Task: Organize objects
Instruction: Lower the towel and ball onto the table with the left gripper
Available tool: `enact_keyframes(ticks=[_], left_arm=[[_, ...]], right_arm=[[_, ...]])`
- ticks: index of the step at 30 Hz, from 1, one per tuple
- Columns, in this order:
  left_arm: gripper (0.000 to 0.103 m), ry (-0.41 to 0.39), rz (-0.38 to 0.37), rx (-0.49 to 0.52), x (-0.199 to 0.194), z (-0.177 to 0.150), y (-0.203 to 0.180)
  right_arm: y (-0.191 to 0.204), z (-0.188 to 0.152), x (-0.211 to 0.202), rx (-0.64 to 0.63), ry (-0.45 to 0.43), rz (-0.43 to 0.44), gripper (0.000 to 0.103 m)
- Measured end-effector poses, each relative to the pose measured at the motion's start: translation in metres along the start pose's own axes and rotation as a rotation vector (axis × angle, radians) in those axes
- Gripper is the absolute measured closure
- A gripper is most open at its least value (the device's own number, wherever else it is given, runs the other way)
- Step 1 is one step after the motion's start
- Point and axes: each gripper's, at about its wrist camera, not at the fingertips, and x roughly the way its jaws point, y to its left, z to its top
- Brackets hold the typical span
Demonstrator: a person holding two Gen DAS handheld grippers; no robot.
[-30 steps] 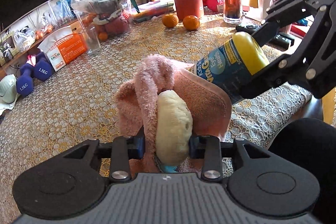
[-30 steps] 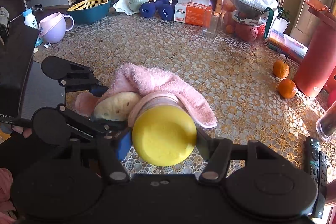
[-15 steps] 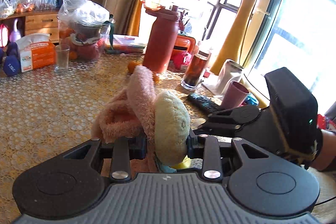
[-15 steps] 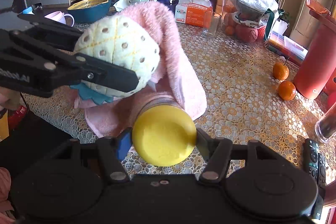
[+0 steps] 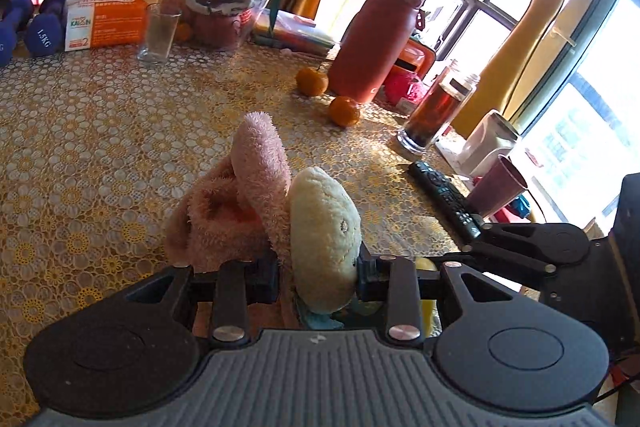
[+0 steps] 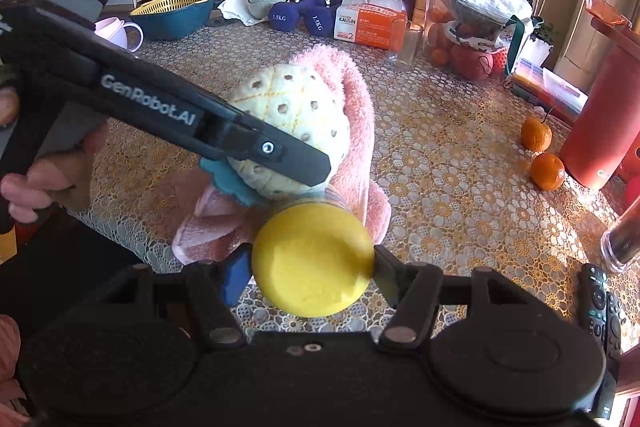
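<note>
- While the left hand-held gripper [image 5: 318, 273] is squeezed in on a cream pineapple plush [image 5: 324, 243], a pink towel [image 5: 240, 211] is pinched with it and hangs over the toy, both lifted above the table [image 5: 100, 147].
- The right hand-held gripper [image 6: 310, 267] is clamped on a yellow-capped bottle [image 6: 314, 259], cap toward the camera, fingers pressed to its sides; the bottle sits just under the plush, close to touching.
- In the right wrist view the left tool crosses in front of the plush, and the towel's lower folds trail toward the near table edge.
- The middle of the table is open lace cloth; things crowd the far and right sides: two oranges [image 6: 540, 151] beside a red flask [image 6: 600, 115], a glass of dark tea [image 5: 436, 107], and remotes [image 6: 600, 303] near the right edge.
- Writing: "GenRobot.AI" on the left tool's finger; "1.5KG" on the blue dumbbells [image 6: 300, 17]; "KALUN"-like letters and a "2" on the orange tissue pack [image 6: 370, 19], not fully legible.
</note>
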Motion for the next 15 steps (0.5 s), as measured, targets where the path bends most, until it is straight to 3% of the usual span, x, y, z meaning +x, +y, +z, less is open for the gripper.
enact_keyframes(ticks=[7, 10, 15], left_arm=[[0.07, 0.034, 0.14, 0.057, -0.001, -0.007, 0.01], [0.07, 0.001, 0.116, 0.075, -0.018, -0.007, 0.003], [0.07, -0.067, -0.011, 0.079, -0.046, 0.003, -0.021]], right_arm=[[0.0, 0.001, 0.0, -0.004, -0.003, -0.004, 0.041], [0.001, 0.002, 0.0, -0.005, -0.003, -0.005, 0.041], [0.002, 0.003, 0.001, -0.008, 0.0, -0.007, 0.041]])
